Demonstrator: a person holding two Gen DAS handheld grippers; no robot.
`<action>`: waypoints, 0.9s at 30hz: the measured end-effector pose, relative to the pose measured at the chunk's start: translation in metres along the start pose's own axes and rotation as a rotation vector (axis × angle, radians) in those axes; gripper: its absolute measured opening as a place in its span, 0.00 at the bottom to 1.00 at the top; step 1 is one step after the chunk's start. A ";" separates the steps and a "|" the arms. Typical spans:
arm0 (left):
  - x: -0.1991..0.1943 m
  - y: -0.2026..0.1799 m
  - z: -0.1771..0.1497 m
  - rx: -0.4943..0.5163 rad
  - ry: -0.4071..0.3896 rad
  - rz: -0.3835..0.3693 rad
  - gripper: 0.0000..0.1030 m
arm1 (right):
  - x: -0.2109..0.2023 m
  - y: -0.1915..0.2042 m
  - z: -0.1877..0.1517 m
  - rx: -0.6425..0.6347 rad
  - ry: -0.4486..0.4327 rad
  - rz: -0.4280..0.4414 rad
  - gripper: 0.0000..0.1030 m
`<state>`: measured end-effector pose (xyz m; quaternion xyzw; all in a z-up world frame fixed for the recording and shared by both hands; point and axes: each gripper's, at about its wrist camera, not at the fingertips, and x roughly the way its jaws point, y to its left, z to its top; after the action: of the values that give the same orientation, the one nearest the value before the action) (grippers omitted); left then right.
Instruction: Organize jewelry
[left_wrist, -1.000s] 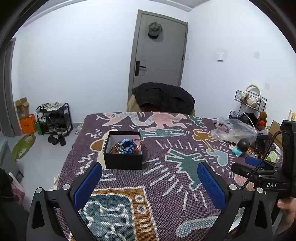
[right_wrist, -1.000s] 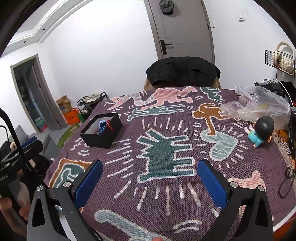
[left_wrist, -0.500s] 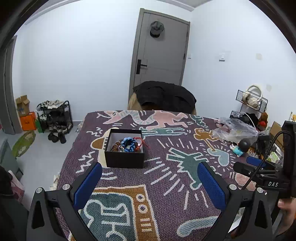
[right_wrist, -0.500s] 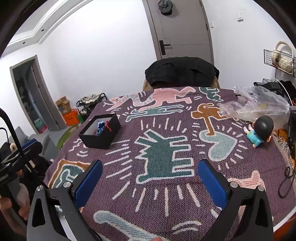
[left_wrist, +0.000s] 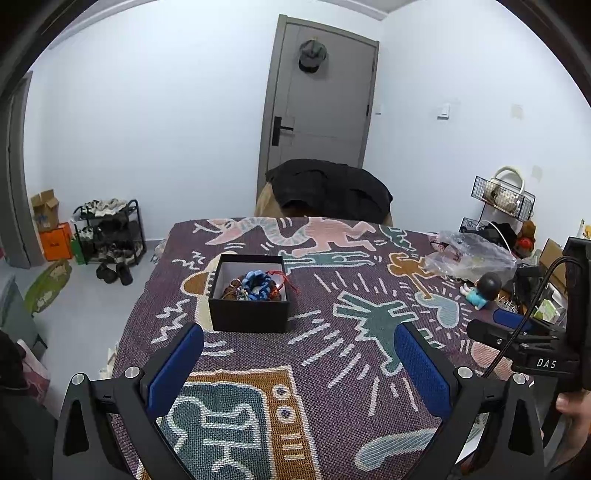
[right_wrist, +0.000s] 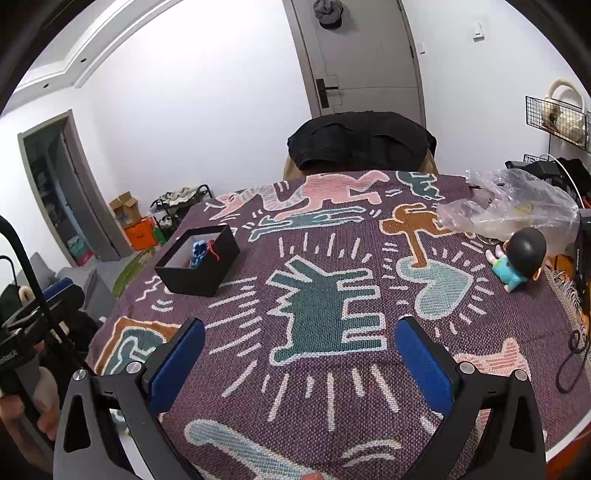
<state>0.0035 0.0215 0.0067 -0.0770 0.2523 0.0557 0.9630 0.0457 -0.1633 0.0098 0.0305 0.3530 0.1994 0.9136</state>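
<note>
- My left gripper (left_wrist: 299, 365) has its blue pads spread wide with nothing between them, held above the patterned table cover (left_wrist: 332, 369).
- My right gripper (right_wrist: 301, 360) is spread just as wide and also carries nothing.
- The black box (left_wrist: 249, 315) stands ahead of the left fingers, a little toward the left pad (left_wrist: 173, 369). From the right gripper it lies well off ahead and to the left, beyond the left pad (right_wrist: 177, 363).
- The jewelry (left_wrist: 255, 284), a blue beaded piece, brownish beads and a red cord, is heaped inside that box; I see none lying loose on the cover.
- The heap has no clear long axis; the box sits about square to the left fingers.
- My judgement: the left gripper is nearer. With all pieces boxed, this fits either sorting finished or pieces still to be lifted out.
</note>
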 end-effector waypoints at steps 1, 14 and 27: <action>0.000 0.000 0.000 0.000 -0.001 -0.001 1.00 | 0.000 0.000 0.000 -0.001 0.000 -0.001 1.00; -0.001 -0.001 0.000 0.002 0.001 -0.011 1.00 | 0.001 -0.002 0.000 0.001 0.000 -0.003 1.00; -0.001 -0.002 -0.001 0.015 0.003 -0.010 1.00 | 0.002 -0.003 -0.001 0.003 0.004 -0.006 1.00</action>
<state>0.0026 0.0198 0.0068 -0.0712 0.2537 0.0490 0.9634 0.0474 -0.1654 0.0066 0.0306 0.3551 0.1959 0.9136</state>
